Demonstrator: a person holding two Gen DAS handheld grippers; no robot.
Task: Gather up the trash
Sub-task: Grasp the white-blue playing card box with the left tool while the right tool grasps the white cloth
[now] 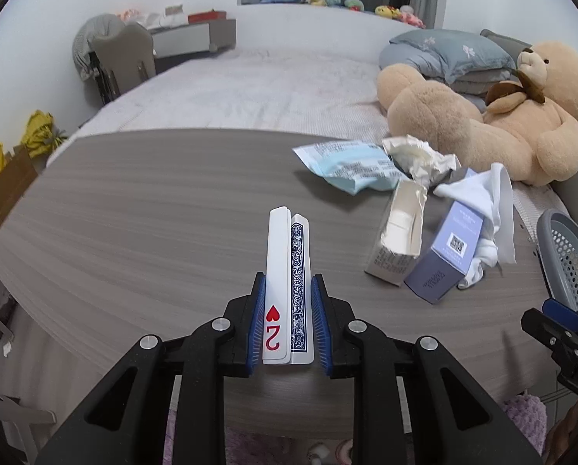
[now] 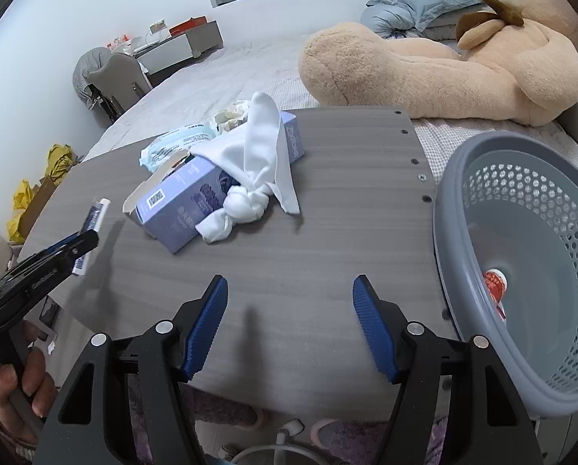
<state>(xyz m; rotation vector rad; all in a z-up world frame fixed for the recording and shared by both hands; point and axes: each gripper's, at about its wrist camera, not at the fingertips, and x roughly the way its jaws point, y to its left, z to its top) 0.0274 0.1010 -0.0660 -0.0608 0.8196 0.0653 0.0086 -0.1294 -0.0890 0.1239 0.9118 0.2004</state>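
Note:
My left gripper (image 1: 288, 290) is shut on a pair of playing cards (image 1: 289, 283), a two of hearts and a blue-backed one, held above the wooden table (image 1: 133, 232). It also shows at the left of the right wrist view (image 2: 85, 240). My right gripper (image 2: 290, 310) is open and empty over the table's near edge. A pile of trash lies ahead: a purple box (image 2: 188, 201), a knotted white cloth (image 2: 257, 166), a light blue wrapper (image 1: 351, 166), crumpled paper (image 1: 420, 155) and an open white box (image 1: 397, 240). The grey perforated basket (image 2: 459, 201) holds a red-and-white item (image 2: 496, 285).
The table stands over a bed (image 1: 269, 89) with a big teddy bear (image 1: 502, 124) and pillows (image 1: 447, 54). A chair and desk (image 1: 133, 54) stand at the back left. Yellow bags (image 1: 37, 135) lie on the floor at the left.

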